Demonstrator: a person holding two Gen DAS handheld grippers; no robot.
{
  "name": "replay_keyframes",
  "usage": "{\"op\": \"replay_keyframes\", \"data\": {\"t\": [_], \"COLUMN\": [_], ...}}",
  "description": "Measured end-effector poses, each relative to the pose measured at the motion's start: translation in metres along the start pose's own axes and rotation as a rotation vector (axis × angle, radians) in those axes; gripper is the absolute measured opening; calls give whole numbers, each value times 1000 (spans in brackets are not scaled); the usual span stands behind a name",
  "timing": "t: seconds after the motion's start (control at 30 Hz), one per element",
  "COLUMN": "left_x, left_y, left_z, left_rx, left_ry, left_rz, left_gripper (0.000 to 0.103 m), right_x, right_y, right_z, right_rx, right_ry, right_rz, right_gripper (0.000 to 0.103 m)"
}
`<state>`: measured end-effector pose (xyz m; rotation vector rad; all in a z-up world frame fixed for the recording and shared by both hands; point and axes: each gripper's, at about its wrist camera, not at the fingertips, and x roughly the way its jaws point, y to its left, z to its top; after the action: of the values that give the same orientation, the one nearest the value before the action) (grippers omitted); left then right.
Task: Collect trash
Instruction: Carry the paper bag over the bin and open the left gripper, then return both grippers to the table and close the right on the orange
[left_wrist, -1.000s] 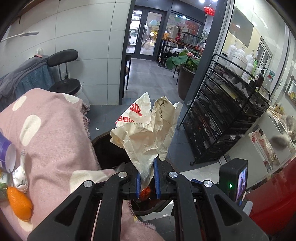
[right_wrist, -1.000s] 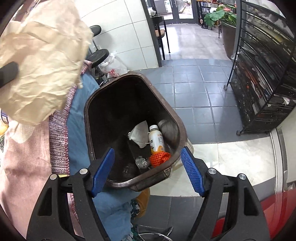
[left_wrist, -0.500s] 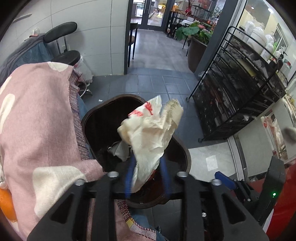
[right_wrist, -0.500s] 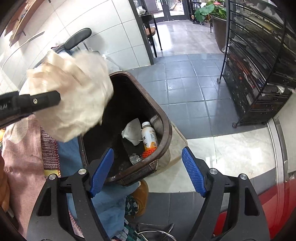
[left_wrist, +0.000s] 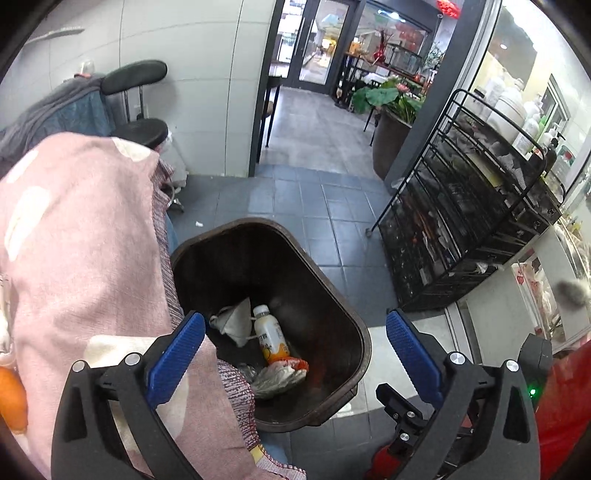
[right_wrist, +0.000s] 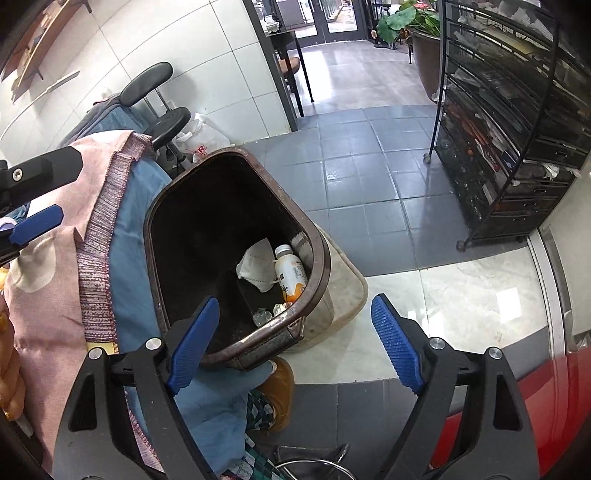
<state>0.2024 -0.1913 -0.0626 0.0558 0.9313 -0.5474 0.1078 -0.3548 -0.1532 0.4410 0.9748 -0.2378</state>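
Crumpled paper wrapper (left_wrist: 279, 378), cream with red print, inside brown bin (left_wrist: 332, 295).

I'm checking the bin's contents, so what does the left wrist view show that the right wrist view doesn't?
Only the left wrist view shows the crumpled paper wrapper lying at the bottom of the bin, below the bottle. Only the right wrist view shows the bin's grimy outer wall and an orange shoe beside its base. Both show the brown bin, the face mask and the bottle inside it, with each pair of tongs, left and right, open and empty.
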Motion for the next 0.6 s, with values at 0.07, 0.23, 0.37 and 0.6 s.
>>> {"op": "replay_keyframes", "data": {"t": [0.07, 0.23, 0.37, 0.6], "left_x": [-8, -40, -74, -111], "left_y": [-4, -14, -15, 10], "left_z": [-2, -10, -16, -33], "left_rx": [19, 101, 151, 96], "left_ry": [-22, -97, -146, -219], "left_rz": [7, 24, 59, 120], "left_gripper": [97, 97, 97, 97], "right_x": [-5, -17, -27, -43], "right_y": [3, 12, 26, 68], "right_z": [1, 5, 9, 10], "right_rx": [-4, -24, -53, -136], "right_ry": [-12, -38, -60, -81], "right_rz": [5, 19, 44, 117], "right_gripper": [84, 84, 84, 84]}}
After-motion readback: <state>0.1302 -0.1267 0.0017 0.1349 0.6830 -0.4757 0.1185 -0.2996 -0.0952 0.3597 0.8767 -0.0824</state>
